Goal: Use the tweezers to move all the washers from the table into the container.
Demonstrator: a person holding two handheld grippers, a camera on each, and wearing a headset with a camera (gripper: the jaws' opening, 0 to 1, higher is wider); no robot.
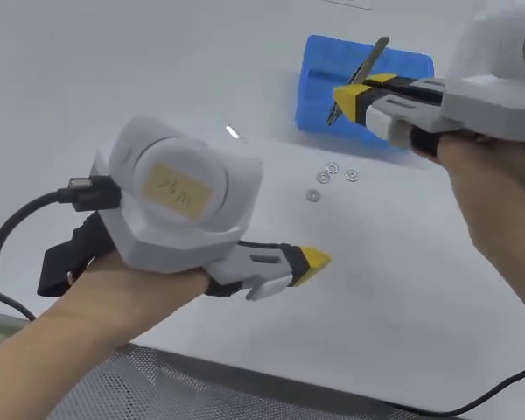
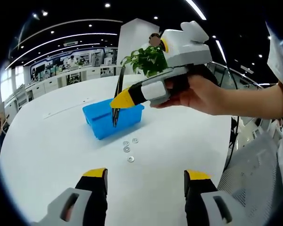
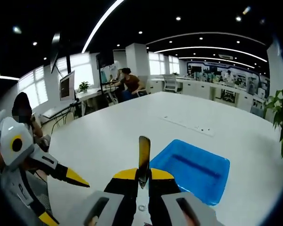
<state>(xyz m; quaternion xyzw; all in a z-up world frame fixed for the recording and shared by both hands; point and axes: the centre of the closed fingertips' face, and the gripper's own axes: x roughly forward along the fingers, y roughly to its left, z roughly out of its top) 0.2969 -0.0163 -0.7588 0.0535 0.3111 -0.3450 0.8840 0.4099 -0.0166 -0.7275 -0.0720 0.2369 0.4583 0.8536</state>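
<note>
Four small silver metal washers (image 1: 332, 168) lie loose on the white table (image 1: 402, 289), close together in a little cluster; they are near the front edge of the shallow blue plastic container (image 1: 319, 61) but apart from it. The floor of the container looks bare in the right gripper view, so I judge that the moving is only at its start.

The right gripper (image 1: 339, 103) is closed on the slim metal tweezers (image 1: 367, 63); its yellow-tipped jaws clamp the tool around its middle, so that the upper end stands out above and the pointed end reaches down past the jaws. It is held in the air over the near side of the container, with the points turned toward the washers. This seems a sensible hold, because the jaws themselves are too thick for such thin flat pieces, and the fine points must do the picking. Whether the tweezer points are themselves pressed together, I cannot tell.

The left gripper (image 2: 146, 175) has its jaws spread wide and holds nothing; it hovers low over the table on the person's side, well apart from the washers. I suppose it waits there so as not to block the way between washers and container. The next move, in my judgement, asks the tweezer points to come down exactly on one washer; a thin washer may slide away on the smooth table.
</note>
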